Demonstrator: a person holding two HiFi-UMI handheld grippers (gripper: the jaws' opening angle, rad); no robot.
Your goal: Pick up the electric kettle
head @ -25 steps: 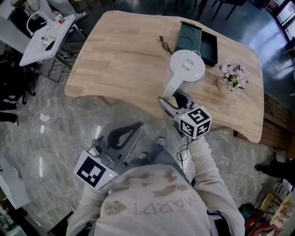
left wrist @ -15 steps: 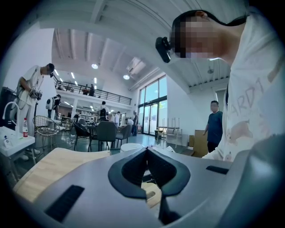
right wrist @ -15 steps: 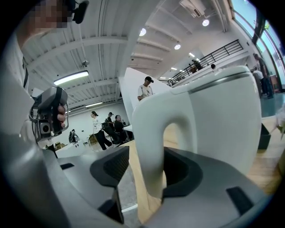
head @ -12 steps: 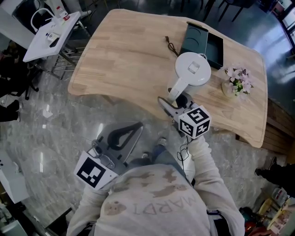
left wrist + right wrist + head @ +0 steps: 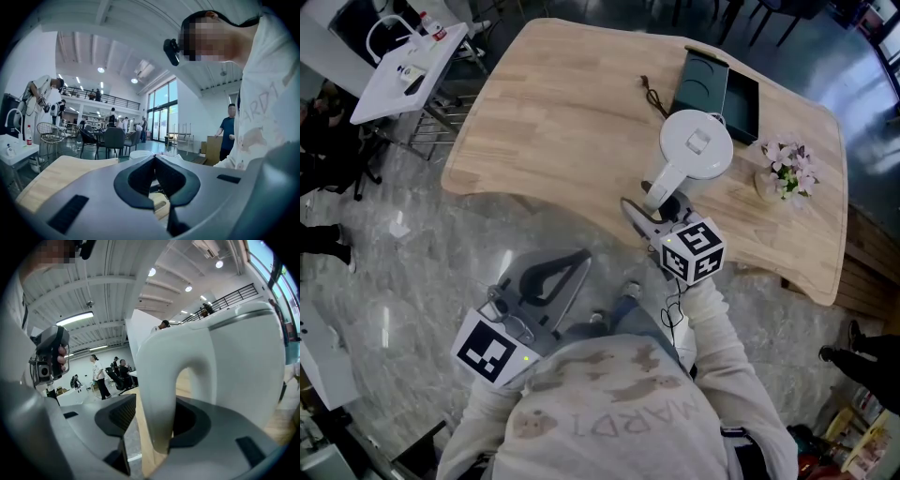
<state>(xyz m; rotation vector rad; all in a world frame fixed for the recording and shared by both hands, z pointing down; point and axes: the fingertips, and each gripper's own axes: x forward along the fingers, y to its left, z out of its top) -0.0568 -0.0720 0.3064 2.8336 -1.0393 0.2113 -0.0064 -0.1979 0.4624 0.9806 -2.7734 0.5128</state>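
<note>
A white electric kettle stands near the front edge of the wooden table, its handle pointing toward me. My right gripper reaches in from the table edge, one jaw on each side of the handle, closed on it. In the right gripper view the handle fills the space between the pads of the right gripper, and the kettle body rises behind. My left gripper hangs low over the floor, shut and empty; its pads meet at the tip of the left gripper.
A dark tray lies just behind the kettle, with a black cord to its left. A small pot of flowers stands right of the kettle. A white side table stands far left. Several people stand in the hall.
The head view has drifted a little, so the table sits slightly differently in the picture. The kettle and both grippers hold the same places relative to each other.
</note>
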